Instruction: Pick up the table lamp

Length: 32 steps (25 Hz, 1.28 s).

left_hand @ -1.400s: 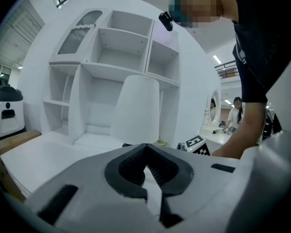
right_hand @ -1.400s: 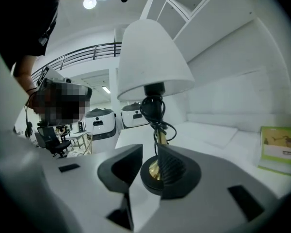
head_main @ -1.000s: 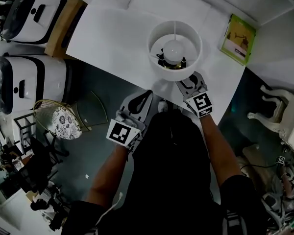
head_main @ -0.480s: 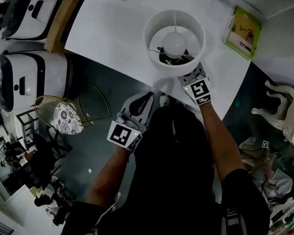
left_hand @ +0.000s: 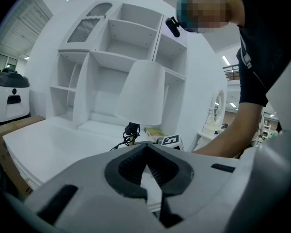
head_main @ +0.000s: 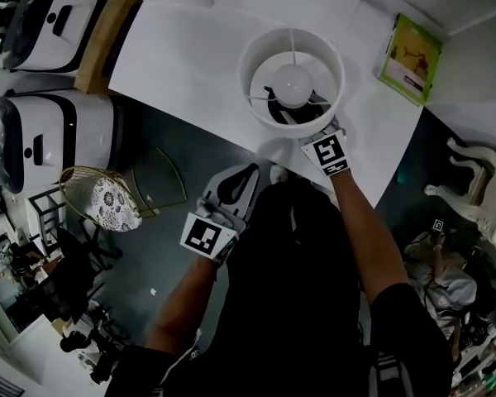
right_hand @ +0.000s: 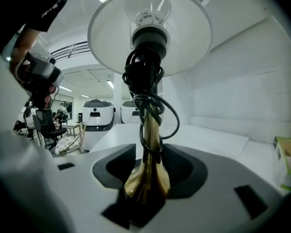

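With the left gripper point(left_hand: 146, 147) fingers pressed together, your right gripper's point(right_hand: 146, 152) just-opened fingers stood spread around the table lamp's point(head_main: 291, 85) rigid, slick brass stem point(right_hand: 149, 176), likely a safer hold than the fragile shade point(right_hand: 111, 38).

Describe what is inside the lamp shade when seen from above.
A white bulb sits at the centre, with thin spokes running to the rim and black cord beneath it. From above, the shade hides the lamp's base.

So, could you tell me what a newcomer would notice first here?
The white table lamp on the white table dominates the head view. The right gripper, whose jaws have just been opening, has the brass stem between them; the left gripper hangs shut short of the table.
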{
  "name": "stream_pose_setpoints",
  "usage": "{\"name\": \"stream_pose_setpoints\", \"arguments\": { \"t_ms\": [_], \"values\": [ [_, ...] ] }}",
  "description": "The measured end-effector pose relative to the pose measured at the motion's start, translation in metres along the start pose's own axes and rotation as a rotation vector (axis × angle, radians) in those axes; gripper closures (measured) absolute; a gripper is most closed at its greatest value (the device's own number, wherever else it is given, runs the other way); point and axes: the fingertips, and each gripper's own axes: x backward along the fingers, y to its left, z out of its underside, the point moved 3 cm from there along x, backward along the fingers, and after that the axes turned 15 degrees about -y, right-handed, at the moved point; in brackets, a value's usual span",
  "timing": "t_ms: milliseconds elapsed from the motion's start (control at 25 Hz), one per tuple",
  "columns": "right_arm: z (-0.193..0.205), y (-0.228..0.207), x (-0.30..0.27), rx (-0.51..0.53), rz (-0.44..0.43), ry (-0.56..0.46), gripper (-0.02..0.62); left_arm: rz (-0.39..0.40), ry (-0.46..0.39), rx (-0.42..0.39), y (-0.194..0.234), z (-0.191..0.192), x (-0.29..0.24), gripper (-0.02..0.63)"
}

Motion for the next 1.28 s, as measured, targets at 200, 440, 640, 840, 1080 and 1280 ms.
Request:
{"name": "stream_pose_setpoints", "arguments": {
  "t_ms": [200, 440, 640, 840, 1080, 1280],
  "values": [
    [0.000, -0.001, 0.000, 0.027, 0.018, -0.014, 0.431, -0.014, 0.031, 0.028, -0.003, 0.001, -0.002, 0.588],
    [-0.002, -0.003, -0.002, 0.039, 0.034, -0.020, 0.431, -0.002, 0.063, 0.016, -0.008, 0.005, -0.003, 0.588],
    [-0.003, -0.009, -0.008, 0.028, 0.021, -0.024, 0.407, 0.009, 0.079, 0.029, -0.013, 0.011, -0.005, 0.588],
    [-0.001, -0.007, -0.011, 0.060, 0.008, 0.001, 0.407, 0.045, 0.106, -0.018, -0.015, 0.013, -0.010, 0.588],
    [-0.009, -0.009, -0.014, 0.092, 0.020, -0.020, 0.407, 0.057, 0.121, -0.011, -0.017, 0.013, -0.012, 0.588],
    [-0.004, -0.004, -0.015, 0.141, -0.026, -0.007, 0.454, 0.057, 0.129, -0.012, -0.013, 0.015, -0.014, 0.588]
  ]
}}
